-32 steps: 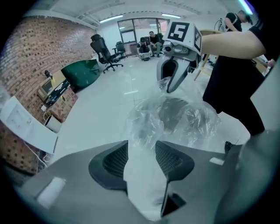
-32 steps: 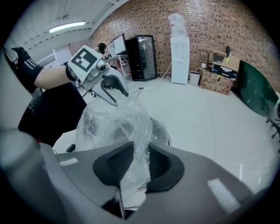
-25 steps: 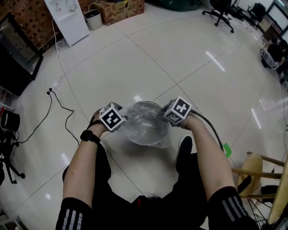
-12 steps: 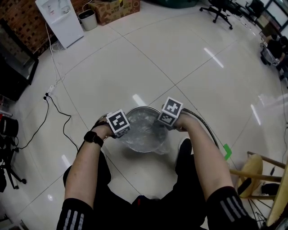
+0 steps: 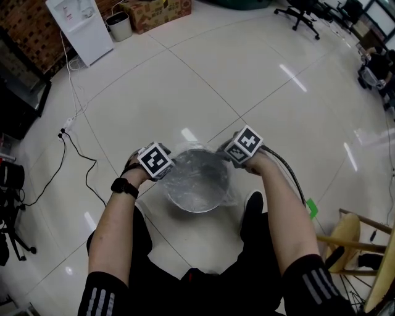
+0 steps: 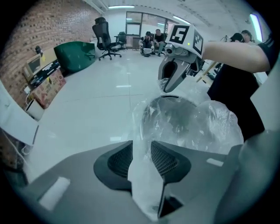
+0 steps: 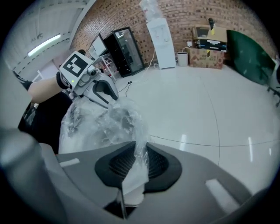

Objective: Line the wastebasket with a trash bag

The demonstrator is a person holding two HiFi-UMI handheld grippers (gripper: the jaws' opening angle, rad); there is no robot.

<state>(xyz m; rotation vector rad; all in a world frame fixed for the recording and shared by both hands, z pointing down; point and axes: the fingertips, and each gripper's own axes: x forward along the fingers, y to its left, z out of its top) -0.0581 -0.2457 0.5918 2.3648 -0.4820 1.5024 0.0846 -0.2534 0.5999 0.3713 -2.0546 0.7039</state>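
Bag (image 5: 196,178) film is bunched between the pads of both grippers. The left gripper (image 6: 142,151) has just been opening its jaws a little, yet a thick fold of clear film fills the gap and the pads press on it. The right gripper (image 7: 135,159) has its jaws nearly together, clamped on a thinner twist of the same film. Each hand holds its gripper steeply downward at opposite sides of the wastebasket (image 5: 199,208), left gripper at the left rim, right gripper at the right rim, with the bag spread between them over the mouth and sagging inside. Loose film puffs up over the rim on the right gripper's side.

The wastebasket is round and grey and stands on the pale tiled floor (image 5: 247,80), just ahead of the person's dark shoe (image 5: 253,202). A watch (image 5: 123,187) sits on the left wrist. A green patch (image 5: 311,207) lies on the floor to the right, near a wooden chair (image 5: 355,237). Further left a black cable (image 5: 86,157) trails across the tiles. Far off stand a white dispenser (image 5: 77,28), a small bin (image 5: 117,26), a cardboard box (image 5: 159,11) and an office chair (image 5: 299,13).
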